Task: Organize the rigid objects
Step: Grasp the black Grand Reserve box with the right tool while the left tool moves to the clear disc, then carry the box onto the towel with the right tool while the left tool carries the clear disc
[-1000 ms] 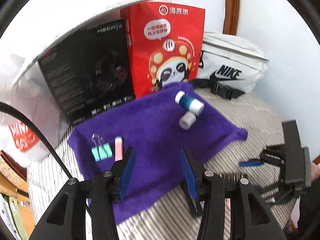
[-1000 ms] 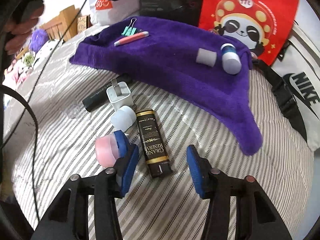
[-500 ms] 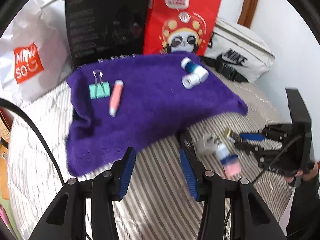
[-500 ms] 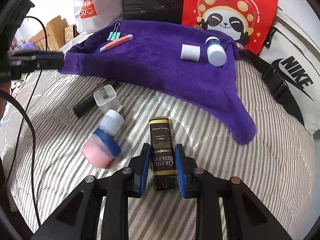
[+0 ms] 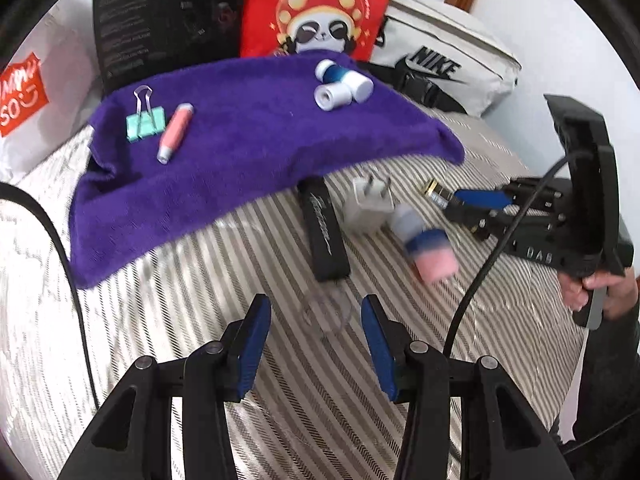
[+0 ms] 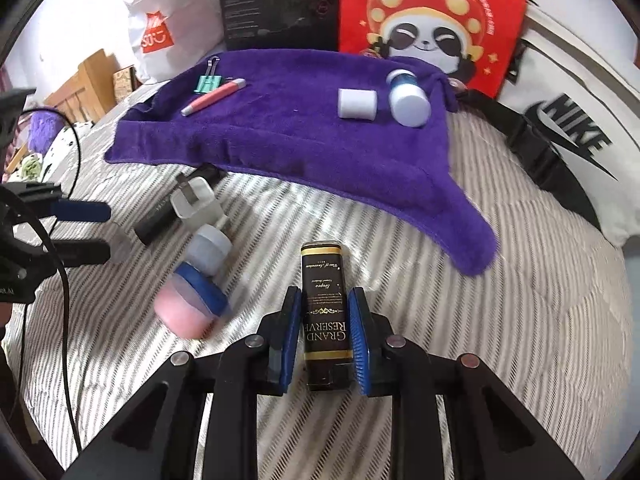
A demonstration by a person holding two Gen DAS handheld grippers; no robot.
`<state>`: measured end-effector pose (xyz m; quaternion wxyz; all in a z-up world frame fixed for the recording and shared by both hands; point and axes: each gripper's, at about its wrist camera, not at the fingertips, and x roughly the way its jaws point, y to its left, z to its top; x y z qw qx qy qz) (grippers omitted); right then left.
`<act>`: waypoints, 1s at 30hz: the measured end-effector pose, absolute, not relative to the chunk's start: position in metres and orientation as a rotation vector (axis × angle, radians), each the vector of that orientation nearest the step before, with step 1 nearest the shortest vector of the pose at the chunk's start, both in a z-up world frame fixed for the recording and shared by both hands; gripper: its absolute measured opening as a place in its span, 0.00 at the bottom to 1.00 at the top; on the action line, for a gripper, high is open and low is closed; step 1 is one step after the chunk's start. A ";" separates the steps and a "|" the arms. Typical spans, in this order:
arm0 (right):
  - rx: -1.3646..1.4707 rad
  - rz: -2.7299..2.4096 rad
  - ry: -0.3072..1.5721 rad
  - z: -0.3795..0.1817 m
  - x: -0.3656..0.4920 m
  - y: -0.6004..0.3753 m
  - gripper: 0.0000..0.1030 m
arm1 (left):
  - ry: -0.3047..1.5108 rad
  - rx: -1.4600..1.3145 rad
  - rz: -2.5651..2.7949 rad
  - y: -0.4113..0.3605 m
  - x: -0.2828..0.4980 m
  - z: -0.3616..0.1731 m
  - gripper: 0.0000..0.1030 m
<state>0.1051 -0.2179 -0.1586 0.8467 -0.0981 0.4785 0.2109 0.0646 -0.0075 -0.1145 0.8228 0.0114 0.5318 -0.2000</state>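
Striped bedding (image 6: 520,320) fills the lower frame of the right wrist view, where the right tool (image 6: 324,332) is clamped on a dark rectangular tin marked "Grand Reserve" (image 6: 323,296), both blue pads pressed flat to its long sides at bottom centre; the hold across the narrow width suits lifting it clear. Left of the tin lie a pink jar with a blue band (image 6: 192,300), a pale capped jar (image 6: 210,246), a white plug adapter (image 6: 194,202) and a black tube (image 5: 324,228) tucked partly under the purple towel (image 6: 320,148). Across the upper middle of the frame, the towel seems to serve as the sorting spot: a green binder clip (image 6: 208,82) and pink pen (image 6: 214,98) sit together at its left end, a white cylinder (image 6: 357,104) and blue bottle with white cap (image 6: 406,94) touching at its right. In the left wrist view the left tool (image 5: 316,336) hangs partly open at bottom centre, holding nothing. Behind stand a red panda bag (image 6: 432,20), a black box (image 6: 280,0) and a white Nike pouch (image 5: 444,64).
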 end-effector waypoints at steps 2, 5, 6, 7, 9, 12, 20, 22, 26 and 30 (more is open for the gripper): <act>-0.205 0.426 1.010 -0.159 0.103 -0.223 0.23 | 1.135 0.043 -0.437 -0.012 0.062 -0.119 0.44; -0.184 0.423 1.006 -0.160 0.101 -0.229 0.24 | 1.110 0.082 -0.434 -0.017 0.059 -0.120 0.44; -0.180 0.422 1.003 -0.160 0.101 -0.229 0.24 | 1.106 0.089 -0.432 -0.018 0.059 -0.120 0.44; -0.178 0.420 1.001 -0.160 0.101 -0.229 0.24 | 1.101 0.096 -0.431 -0.019 0.060 -0.120 0.44; -0.181 0.413 0.997 -0.160 0.100 -0.229 0.24 | 1.090 0.132 -0.426 -0.023 0.059 -0.121 0.41; -0.193 0.407 0.994 -0.160 0.100 -0.227 0.24 | 1.074 0.206 -0.409 -0.029 0.059 -0.122 0.36; -0.188 0.406 0.987 -0.161 0.101 -0.227 0.23 | 1.063 0.186 -0.393 -0.026 0.066 -0.122 0.25; -0.185 0.401 0.987 -0.161 0.101 -0.227 0.23 | 1.060 0.182 -0.395 -0.026 0.066 -0.122 0.25; -0.190 0.389 0.990 -0.160 0.099 -0.225 0.23 | 1.072 0.154 -0.391 -0.021 0.068 -0.122 0.25; -0.191 0.394 0.986 -0.154 0.097 -0.228 0.23 | 1.069 0.135 -0.370 -0.013 0.068 -0.117 0.25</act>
